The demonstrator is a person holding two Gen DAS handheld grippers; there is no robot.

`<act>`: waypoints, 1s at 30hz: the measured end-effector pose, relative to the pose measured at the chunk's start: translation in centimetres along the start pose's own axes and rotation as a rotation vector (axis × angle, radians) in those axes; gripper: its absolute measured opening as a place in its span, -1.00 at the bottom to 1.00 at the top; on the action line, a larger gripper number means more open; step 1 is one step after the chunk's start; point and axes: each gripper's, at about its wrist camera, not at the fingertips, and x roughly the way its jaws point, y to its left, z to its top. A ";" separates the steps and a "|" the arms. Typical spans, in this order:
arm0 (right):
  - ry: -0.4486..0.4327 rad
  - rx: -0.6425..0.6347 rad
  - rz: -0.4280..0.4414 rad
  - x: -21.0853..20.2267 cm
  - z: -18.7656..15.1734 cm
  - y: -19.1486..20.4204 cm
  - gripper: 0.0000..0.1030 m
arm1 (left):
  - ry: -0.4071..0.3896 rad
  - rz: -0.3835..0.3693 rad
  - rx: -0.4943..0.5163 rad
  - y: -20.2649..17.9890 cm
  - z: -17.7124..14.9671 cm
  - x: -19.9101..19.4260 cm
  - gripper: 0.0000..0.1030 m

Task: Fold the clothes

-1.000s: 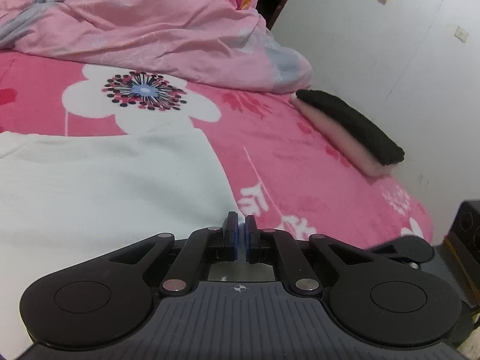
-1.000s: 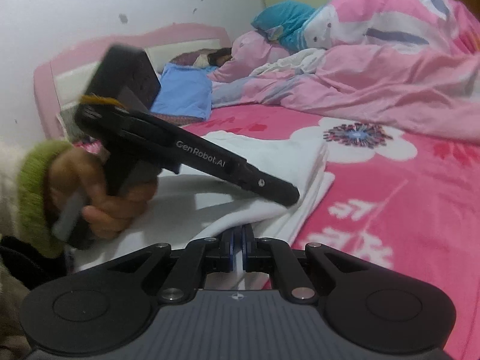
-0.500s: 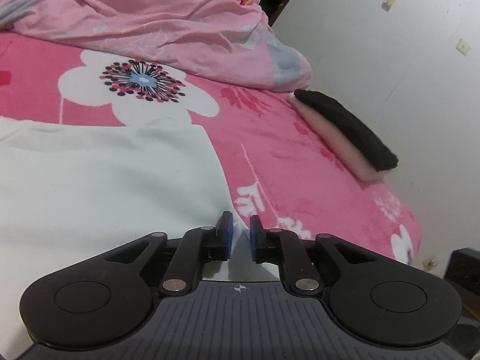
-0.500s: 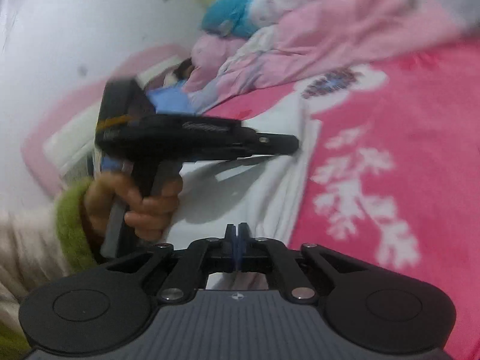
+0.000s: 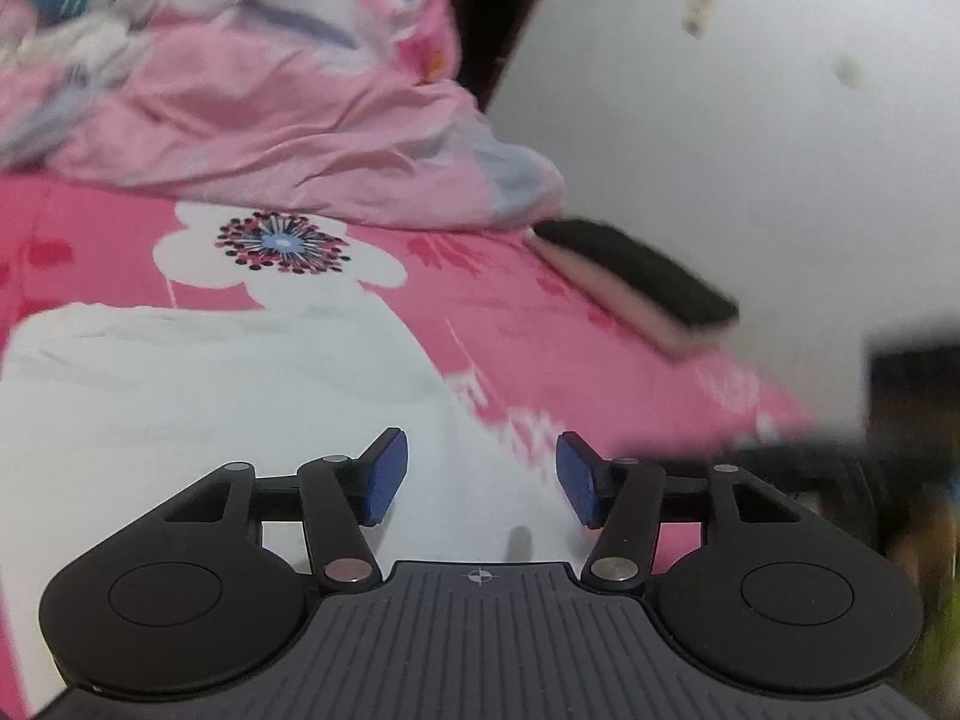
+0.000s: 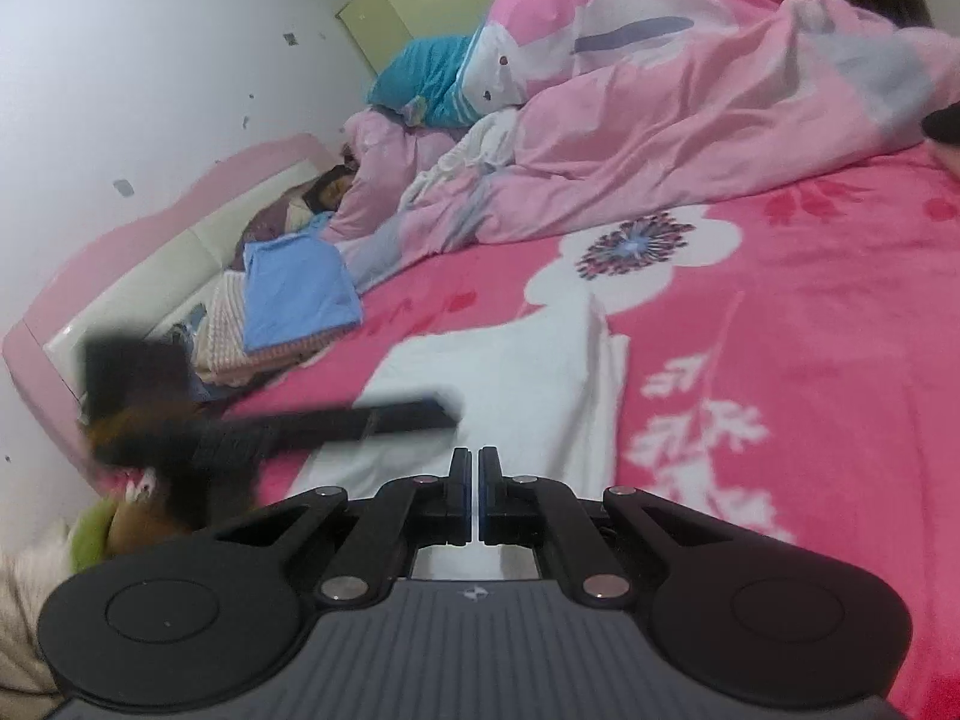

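Note:
A folded white garment point(image 5: 210, 390) lies flat on the pink flowered bedspread point(image 5: 540, 324). My left gripper point(image 5: 480, 477) hovers over its near right corner. Its jaws are opening, with nothing pressed between the blue pads point(image 5: 384, 474). In the right wrist view the same garment point(image 6: 504, 384) lies ahead, and the left gripper point(image 6: 390, 420) shows as a black blur over its left part, held by a hand in a green sleeve point(image 6: 90, 534). My right gripper point(image 6: 474, 471) is shut just above the garment's near edge. No cloth shows pinched in it.
A crumpled pink quilt point(image 5: 270, 120) covers the far side of the bed. A folded black-and-pink piece point(image 5: 636, 282) lies by the white wall. A stack of folded clothes with a blue top point(image 6: 294, 294) sits near the pink headboard, where a person point(image 6: 330, 192) lies under covers.
The left jaws have gone from shut to wide apart, and the left gripper has drawn back from the white garment. The right gripper stayed shut, rolled and rose a little.

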 end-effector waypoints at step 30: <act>-0.014 0.483 0.083 14.6 6.9 -15.0 -0.96 | -0.082 -0.162 0.153 -2.6 -6.4 0.4 0.04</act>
